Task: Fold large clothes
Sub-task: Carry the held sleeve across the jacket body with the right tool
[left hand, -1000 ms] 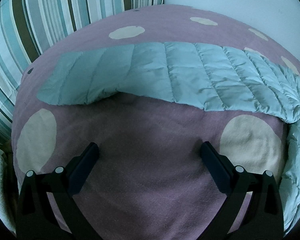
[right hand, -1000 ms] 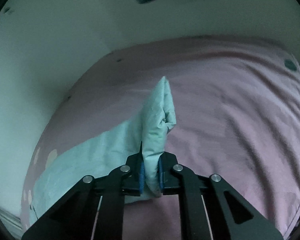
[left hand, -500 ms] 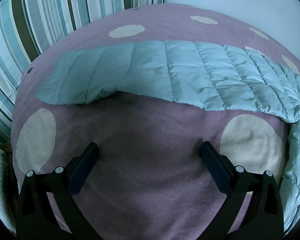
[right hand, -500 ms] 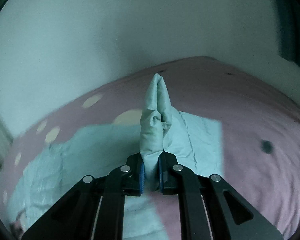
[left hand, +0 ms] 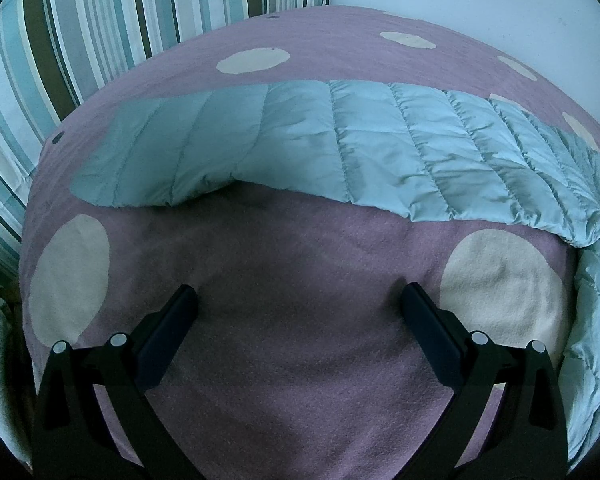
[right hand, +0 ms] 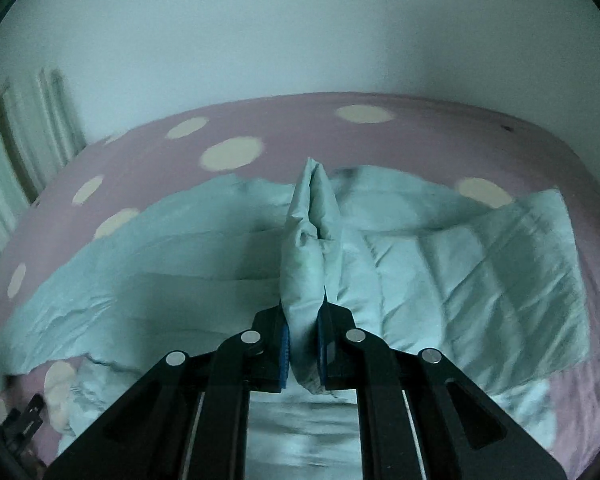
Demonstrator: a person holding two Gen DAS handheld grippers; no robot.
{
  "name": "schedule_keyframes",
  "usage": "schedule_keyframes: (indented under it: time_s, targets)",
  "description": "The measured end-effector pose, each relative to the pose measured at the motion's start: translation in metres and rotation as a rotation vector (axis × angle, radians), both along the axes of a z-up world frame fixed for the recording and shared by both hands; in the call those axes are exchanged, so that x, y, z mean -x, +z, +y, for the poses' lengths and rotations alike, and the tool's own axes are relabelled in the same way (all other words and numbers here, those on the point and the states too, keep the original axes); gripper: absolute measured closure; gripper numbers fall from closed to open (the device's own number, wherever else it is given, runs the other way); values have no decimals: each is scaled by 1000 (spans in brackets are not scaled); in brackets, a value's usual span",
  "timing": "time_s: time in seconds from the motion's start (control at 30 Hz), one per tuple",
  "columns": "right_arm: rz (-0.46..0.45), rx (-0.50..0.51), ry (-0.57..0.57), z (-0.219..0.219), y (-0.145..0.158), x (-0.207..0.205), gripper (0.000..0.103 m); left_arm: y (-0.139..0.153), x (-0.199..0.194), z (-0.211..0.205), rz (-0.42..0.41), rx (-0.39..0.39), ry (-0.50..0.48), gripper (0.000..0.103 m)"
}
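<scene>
A pale teal quilted puffer jacket [left hand: 340, 148] lies spread across a purple bed cover [left hand: 300, 280] with cream dots. My left gripper [left hand: 298, 304] is open and empty, hovering over bare cover in front of the jacket's long sleeve. My right gripper [right hand: 303, 320] is shut on a bunched fold of the jacket [right hand: 312, 232], which stands up between the pads. Behind it the rest of the jacket [right hand: 480, 264] lies flat on the cover [right hand: 300, 128].
A striped pillow [left hand: 100, 28] stands at the back left of the bed. A plain wall [right hand: 300, 28] runs along the bed's far side. A pale curtain or radiator [right hand: 16, 148] is at the left, blurred.
My right gripper has swung round with the held fold, from facing bare cover to facing the spread jacket and dotted cover. The left gripper has barely moved.
</scene>
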State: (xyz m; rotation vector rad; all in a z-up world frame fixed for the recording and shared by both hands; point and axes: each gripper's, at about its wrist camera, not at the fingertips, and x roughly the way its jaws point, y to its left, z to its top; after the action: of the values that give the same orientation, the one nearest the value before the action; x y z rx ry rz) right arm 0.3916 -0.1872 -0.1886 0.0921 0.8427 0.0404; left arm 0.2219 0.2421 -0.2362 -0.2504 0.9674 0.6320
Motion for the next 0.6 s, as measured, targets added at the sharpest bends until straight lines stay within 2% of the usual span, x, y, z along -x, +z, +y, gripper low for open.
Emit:
schedule_keyframes:
  time_s: [0.17, 0.27, 0.47, 0.6]
  targets:
    - [38, -1, 97, 50, -14, -12, 93, 0, 0, 0, -1, 4, 1, 2]
    - [66, -1, 133, 64, -15, 3, 93, 0, 0, 1, -1, 5, 1, 2]
    - [133, 8, 198, 97, -30, 7, 93, 0, 0, 1, -2, 6, 1, 2]
    - [175, 49, 250, 115, -40, 5, 83, 0, 0, 1, -1, 5, 1, 2]
